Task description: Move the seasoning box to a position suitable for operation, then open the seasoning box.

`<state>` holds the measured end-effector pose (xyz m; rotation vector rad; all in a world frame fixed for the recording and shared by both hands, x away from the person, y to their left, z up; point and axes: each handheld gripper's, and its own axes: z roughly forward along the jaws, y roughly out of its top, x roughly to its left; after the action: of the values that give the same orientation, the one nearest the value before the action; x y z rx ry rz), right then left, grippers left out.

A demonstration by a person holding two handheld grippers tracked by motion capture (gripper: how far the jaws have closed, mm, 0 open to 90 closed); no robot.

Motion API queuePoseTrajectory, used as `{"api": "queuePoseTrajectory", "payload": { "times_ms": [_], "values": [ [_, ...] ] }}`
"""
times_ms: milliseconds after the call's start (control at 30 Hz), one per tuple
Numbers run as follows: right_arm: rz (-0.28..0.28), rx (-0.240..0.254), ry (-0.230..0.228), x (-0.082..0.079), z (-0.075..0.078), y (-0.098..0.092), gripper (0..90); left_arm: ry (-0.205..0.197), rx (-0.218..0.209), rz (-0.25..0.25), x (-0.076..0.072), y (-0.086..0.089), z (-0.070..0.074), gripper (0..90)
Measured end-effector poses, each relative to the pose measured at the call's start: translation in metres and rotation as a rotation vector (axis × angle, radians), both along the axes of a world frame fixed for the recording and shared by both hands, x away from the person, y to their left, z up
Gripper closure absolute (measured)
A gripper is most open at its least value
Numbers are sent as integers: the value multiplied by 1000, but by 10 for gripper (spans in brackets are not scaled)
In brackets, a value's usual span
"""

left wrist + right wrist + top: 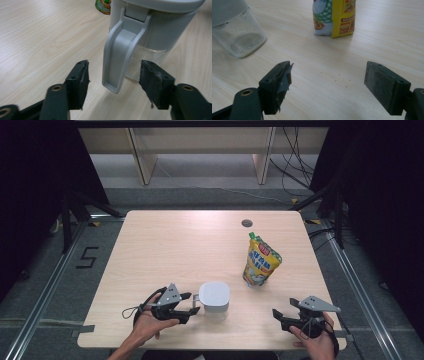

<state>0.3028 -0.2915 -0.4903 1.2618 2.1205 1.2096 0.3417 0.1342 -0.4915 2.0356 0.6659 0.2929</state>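
Jaws of my left gripper (113, 75) stand apart on either side of the grey handle (120, 52) of the lidded jug (214, 297), and no pad touches it; there is bench on both sides of the handle in the left gripper view. From the high view, the left gripper (192, 303) lies level just beside the jug, near the front edge of the bench (165, 245), pointing at its handle side. I judge the step in hand to be either the start of a grasp on the handle or the moment just after letting it go; one moment cannot settle which. If a grasp is meant, the next move calls for closing squarely on the handle's flat sides, low enough that the open lower tip does not slip out, and with the jug not nudged sideways.

Right gripper (328, 77), jaws wide and holding nothing, hangs over bare bench near the front right corner, well apart from the jug. It looks idle; it may be wanted to steady or fetch something.

Farther off stands the yellow spouted pouch (260, 261), upright, right of the jug and apart from it.

Hard to make out: the jug's clear lower body (239, 40) looks fogged or speckled, and whether it holds anything I cannot tell. Its top is cut off in both gripper views. The pouch's print is too small to read. A round grommet hole (247, 223) sits near the far edge.
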Motion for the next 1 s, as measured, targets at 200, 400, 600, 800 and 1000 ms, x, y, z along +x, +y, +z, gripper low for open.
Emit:
{"api": "queuePoseTrajectory", "payload": {
  "times_ms": [200,400,600,800,1000],
  "values": [
    [-2,2,2,0,0,0,227,23,-27,8,-5,5,9,329],
    [1,-4,-3,1,0,1,227,20,-21,12,-5,6,15,308],
    [-26,20,42,-2,-1,3,226,43,-41,26,-7,6,18,316],
    [-18,33,37,-2,0,5,226,18,-74,31,-8,11,28,373],
    [-4,24,10,0,0,3,222,-6,-95,30,-10,16,37,626]
  ]
}}
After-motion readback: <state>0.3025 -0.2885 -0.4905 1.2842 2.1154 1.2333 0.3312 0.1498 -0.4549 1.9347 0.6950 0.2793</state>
